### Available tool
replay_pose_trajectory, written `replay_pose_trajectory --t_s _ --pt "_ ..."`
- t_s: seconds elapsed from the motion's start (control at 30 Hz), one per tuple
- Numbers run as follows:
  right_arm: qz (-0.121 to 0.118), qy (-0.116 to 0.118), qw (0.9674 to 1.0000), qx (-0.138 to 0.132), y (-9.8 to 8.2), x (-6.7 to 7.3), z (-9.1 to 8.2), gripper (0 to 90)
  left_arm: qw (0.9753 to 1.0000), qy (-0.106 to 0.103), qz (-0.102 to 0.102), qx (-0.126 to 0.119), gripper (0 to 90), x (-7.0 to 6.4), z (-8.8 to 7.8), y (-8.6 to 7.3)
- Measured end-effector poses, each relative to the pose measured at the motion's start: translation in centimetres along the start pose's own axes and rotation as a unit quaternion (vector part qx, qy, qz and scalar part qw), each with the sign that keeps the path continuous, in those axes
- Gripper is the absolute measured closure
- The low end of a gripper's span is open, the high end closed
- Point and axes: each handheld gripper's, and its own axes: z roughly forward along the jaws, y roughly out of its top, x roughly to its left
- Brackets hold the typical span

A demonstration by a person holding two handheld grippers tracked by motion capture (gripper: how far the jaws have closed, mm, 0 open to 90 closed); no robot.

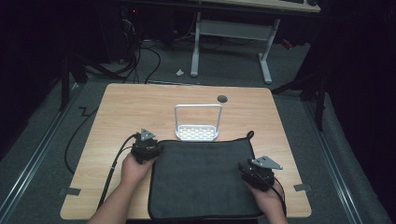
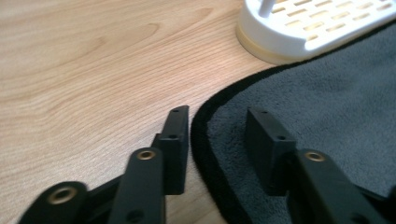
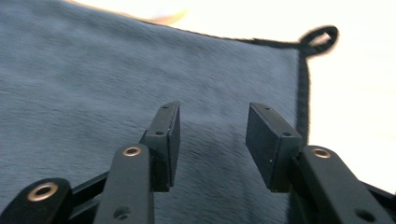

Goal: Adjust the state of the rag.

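Grey towel (image 1: 203, 179) lies spread flat on the near half of a light wooden table (image 1: 135, 105), its front edge at the table's near edge and a small black hanging loop (image 1: 250, 134) at its far right corner. Just beyond the towel's far edge stands a white rack (image 1: 197, 123) — a slotted base with a tall wire hoop rising from it — and the base touches or slightly overlaps the towel's black border.

Two hands enter from the bottom of the high view, each holding a black gripper. The left gripper (image 1: 147, 148) sits at the towel's far left corner. In the left gripper view its jaws are spread and straddle the towel's rounded black hem (image 2: 205, 154): one jaw over bare wood, the other over the grey pile, with the hem between them but not pinched. The rack's white base shows ahead, at the upper right of that view.

The right gripper (image 1: 258, 173) hovers over the towel's right side, near its edge. In the right gripper view its jaws (image 3: 212, 135) are spread wide above the grey cloth with nothing between them, and the loop lies ahead at the corner.
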Motion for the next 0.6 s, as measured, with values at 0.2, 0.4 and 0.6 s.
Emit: replay_pose_trajectory --t_s 0.2,0.4,0.6 --pt "-0.032 0.022 0.9989 -0.026 1.1 2.7 -0.7 54.5 0.9998 -0.02 -0.006 -0.007 80.6 0.1 -0.2 -0.3" --pt "-0.069 0.058 0.9951 -0.041 1.9 6.5 -0.9 51.7 0.998 -0.047 -0.041 -0.008 81.5 0.9 -0.2 -0.5" --pt "-0.101 0.111 0.9884 -0.023 2.4 10.6 -0.2 50.0 0.9961 -0.063 -0.062 -0.009 81.3 1.4 -0.2 -0.5"
